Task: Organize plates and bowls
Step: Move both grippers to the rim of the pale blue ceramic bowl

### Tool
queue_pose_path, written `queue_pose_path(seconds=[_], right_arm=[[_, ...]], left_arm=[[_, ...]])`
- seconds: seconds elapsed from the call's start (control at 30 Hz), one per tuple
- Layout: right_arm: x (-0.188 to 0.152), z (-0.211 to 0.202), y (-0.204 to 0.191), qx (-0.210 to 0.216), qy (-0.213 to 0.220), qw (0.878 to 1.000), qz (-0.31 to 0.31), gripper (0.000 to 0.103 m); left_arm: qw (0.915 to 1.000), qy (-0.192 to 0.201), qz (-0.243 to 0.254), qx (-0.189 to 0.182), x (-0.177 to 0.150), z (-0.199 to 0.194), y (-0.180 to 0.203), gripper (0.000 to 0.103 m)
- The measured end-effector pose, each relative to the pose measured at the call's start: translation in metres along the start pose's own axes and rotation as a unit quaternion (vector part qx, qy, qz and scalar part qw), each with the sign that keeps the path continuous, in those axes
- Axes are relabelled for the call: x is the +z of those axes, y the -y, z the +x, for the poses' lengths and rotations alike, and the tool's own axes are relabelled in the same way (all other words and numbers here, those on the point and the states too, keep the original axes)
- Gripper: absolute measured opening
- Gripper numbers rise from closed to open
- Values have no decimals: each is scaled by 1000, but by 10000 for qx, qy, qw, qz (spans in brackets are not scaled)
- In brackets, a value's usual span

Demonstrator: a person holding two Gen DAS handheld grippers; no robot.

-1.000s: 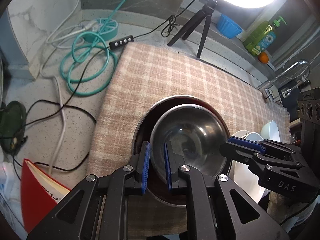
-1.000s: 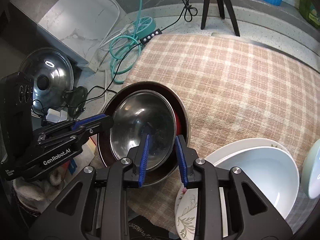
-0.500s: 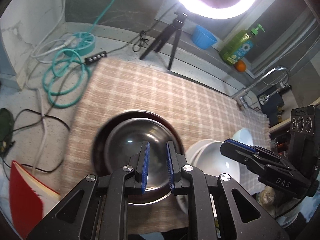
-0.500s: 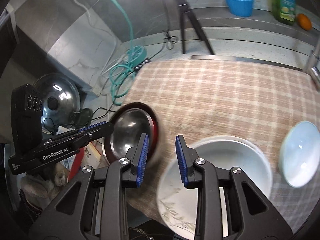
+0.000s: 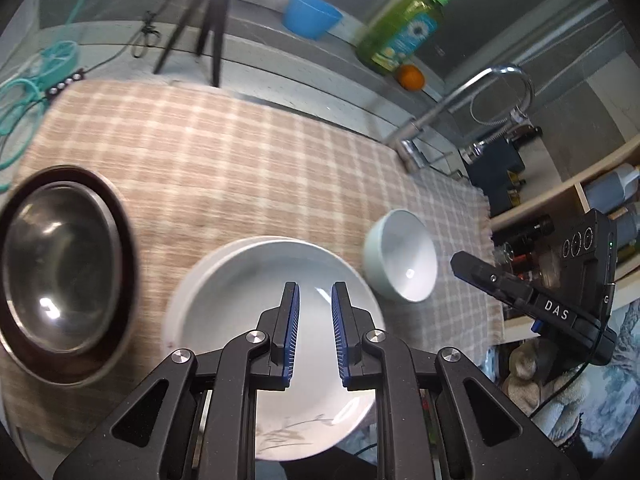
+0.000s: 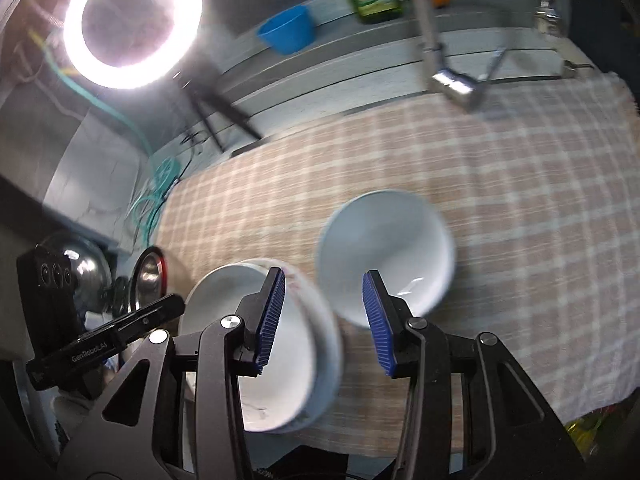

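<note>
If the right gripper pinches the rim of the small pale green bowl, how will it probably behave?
The small pale green bowl looks like glazed ceramic, so it is probably stiff, rather heavy, and breakable. Its glossy surface may slip between the right gripper pads. Held by one rim, it will likely tilt.

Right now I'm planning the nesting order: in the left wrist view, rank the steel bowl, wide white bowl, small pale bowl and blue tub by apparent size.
1. Wide white bowl, nearest the camera, so unsure against the next
2. Steel bowl
3. Small pale bowl
4. Blue tub, farthest away
</note>
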State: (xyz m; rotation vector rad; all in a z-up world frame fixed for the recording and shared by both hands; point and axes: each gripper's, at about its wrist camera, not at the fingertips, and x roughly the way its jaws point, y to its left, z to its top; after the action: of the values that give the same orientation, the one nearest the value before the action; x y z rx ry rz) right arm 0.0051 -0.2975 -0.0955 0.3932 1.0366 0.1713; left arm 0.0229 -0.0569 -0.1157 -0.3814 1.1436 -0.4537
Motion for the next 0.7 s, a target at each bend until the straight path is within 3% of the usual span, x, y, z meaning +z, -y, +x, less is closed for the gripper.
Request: queue_pose_path(seconds=[0.13, 0.4, 0.47, 0.7], right_arm=[[-3, -7, 34, -106, 199, 9997, 106, 42], [-11, 9, 78, 210, -84, 9997, 109, 37], [-8, 13, 87, 253, -128, 9993, 223, 37], [-14, 10, 97, 447, 140, 9980, 430, 37]], left_arm=[[9998, -55, 166, -26, -2, 20, 30, 15], [9993, -107, 308, 157, 0, 59, 76, 15], [9979, -79, 515, 373, 4, 64, 85, 15], [9964, -163, 685, 482, 23, 78, 93, 15]])
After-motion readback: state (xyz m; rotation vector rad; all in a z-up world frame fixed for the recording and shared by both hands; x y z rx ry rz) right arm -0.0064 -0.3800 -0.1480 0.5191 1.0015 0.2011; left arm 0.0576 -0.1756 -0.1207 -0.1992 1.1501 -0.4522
